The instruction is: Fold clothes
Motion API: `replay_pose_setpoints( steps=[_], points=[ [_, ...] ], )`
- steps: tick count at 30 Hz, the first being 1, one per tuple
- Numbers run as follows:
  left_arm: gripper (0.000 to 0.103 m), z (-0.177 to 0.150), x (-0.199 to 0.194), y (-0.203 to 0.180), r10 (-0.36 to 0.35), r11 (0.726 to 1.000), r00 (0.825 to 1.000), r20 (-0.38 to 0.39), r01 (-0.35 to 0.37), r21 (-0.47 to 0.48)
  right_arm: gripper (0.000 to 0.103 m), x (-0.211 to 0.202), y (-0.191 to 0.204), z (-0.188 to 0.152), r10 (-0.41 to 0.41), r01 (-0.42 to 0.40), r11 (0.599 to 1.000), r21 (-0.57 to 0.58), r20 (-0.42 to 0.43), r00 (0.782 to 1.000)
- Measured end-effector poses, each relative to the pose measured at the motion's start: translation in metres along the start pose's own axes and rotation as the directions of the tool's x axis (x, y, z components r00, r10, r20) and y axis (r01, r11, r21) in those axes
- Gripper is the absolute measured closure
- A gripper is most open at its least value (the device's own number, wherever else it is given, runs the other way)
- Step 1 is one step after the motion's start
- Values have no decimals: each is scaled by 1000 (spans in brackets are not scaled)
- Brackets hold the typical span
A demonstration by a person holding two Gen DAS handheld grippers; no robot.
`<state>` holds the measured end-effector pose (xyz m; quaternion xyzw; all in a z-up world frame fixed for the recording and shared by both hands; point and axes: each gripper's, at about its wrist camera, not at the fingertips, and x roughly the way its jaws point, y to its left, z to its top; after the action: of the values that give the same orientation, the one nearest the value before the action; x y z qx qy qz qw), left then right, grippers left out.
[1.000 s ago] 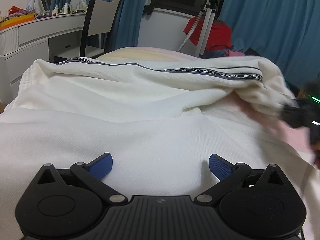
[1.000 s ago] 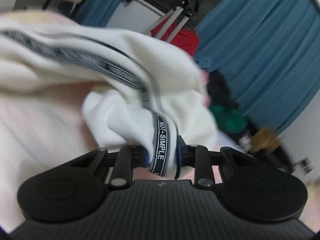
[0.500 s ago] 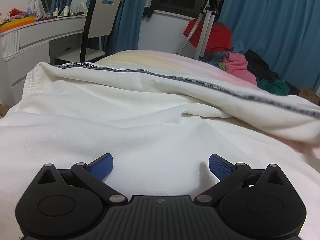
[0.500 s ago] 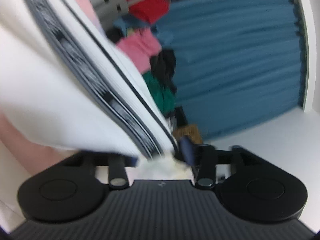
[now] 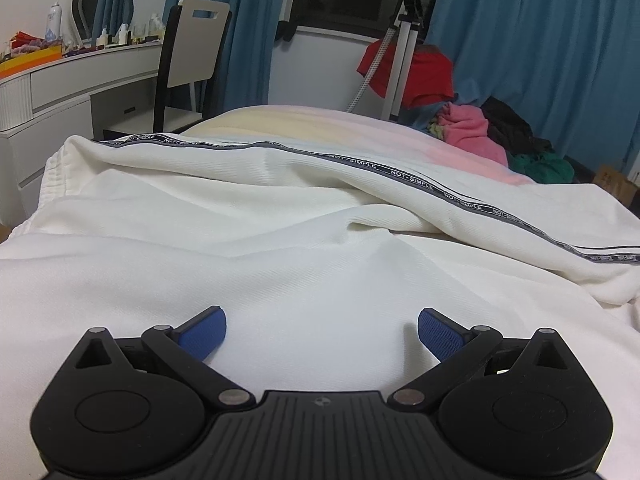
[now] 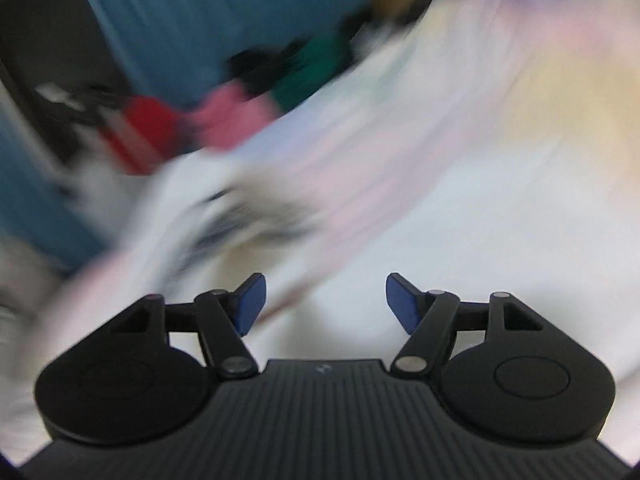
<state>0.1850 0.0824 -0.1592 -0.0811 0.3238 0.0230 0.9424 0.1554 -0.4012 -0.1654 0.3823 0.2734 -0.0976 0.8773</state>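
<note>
Across the bed (image 5: 304, 124) lay the white garment (image 5: 248, 216), spread wide from the near edge to the middle, with one fold humped over another. Its grey band printed NOT-SIMPLE (image 5: 404, 178) ran from far left down to the near right. Just above the near cloth sat the left gripper (image 5: 322, 330), its blue pads (image 5: 204, 330) spread wide with nothing between them. The right gripper (image 6: 322, 304) was likewise parted and empty, over pale cloth; its view was heavily blurred, so little else could be made out. Far left stood a white desk (image 5: 76, 80) and a chair (image 5: 192, 60). Far right, a tripod (image 5: 400, 56) stood before blue curtains (image 5: 540, 40), beside a pile of red, pink, black and green clothes (image 5: 480, 132).
</note>
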Motion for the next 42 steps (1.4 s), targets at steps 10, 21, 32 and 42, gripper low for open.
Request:
replay_pose_setpoints(
  steps=[10,21,32,42],
  points=[
    [0,-12,-10,1,-5,1000,1000,18,4,4,30,67,-35,-3,202,-262,834,485,173,964],
    [0,-15,-6,-11,-3,997,999,38,0,71,27,47,-41,15,194,-404,744,532,408,892],
    [0,-23,-5,-21,0,989,999,34,-5,146,88,70,-55,40,42,-130,849,512,181,983],
    [0,-22,-11,-17,-13,990,999,43,7,143,95,12,1,132,146,-158,987,-4,401,905]
  ],
)
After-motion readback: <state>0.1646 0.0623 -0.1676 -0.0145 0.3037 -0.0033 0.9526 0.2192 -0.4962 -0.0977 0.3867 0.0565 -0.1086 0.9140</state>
